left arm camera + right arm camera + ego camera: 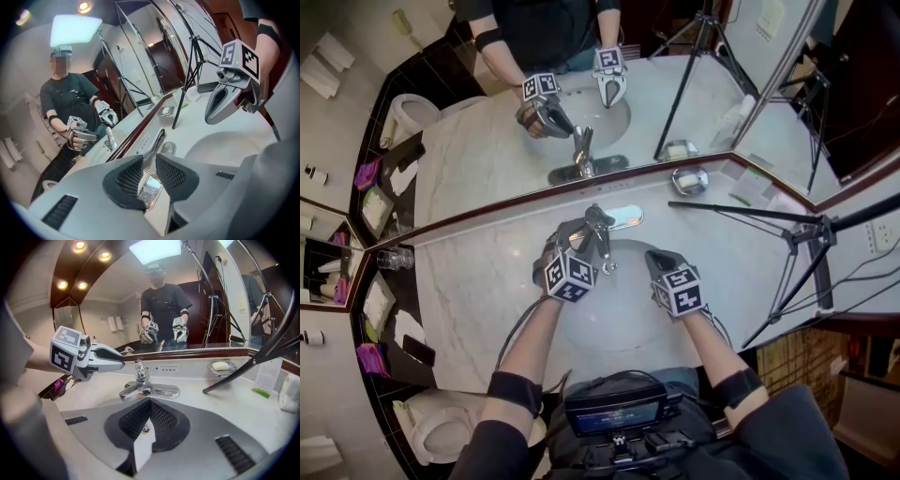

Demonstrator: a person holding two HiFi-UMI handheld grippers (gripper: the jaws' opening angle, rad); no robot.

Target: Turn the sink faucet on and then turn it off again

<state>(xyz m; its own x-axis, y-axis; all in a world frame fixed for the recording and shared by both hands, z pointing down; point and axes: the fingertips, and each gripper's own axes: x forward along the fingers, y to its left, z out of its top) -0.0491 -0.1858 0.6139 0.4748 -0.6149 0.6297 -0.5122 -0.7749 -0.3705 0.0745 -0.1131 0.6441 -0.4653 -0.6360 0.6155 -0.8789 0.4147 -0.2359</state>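
Note:
A chrome faucet [600, 230] stands at the back of the white basin [609, 319], and no water runs from it. My left gripper [584, 230] is at the faucet's left side with a narrow gap between its jaws. In the left gripper view [149, 159] chrome of the faucet [151, 187] shows through that gap. In the right gripper view the left gripper [123, 363] stops just short of the upright handle [138, 367]. My right gripper [654, 258] hangs over the basin, shut and holding nothing [149, 405].
A large mirror backs the marble counter [487, 281] and repeats the scene. A soap dish [689, 178] sits right of the faucet, a glass [389, 258] far left. A black tripod [797, 239] leans over the counter's right end. A toilet [441, 431] stands lower left.

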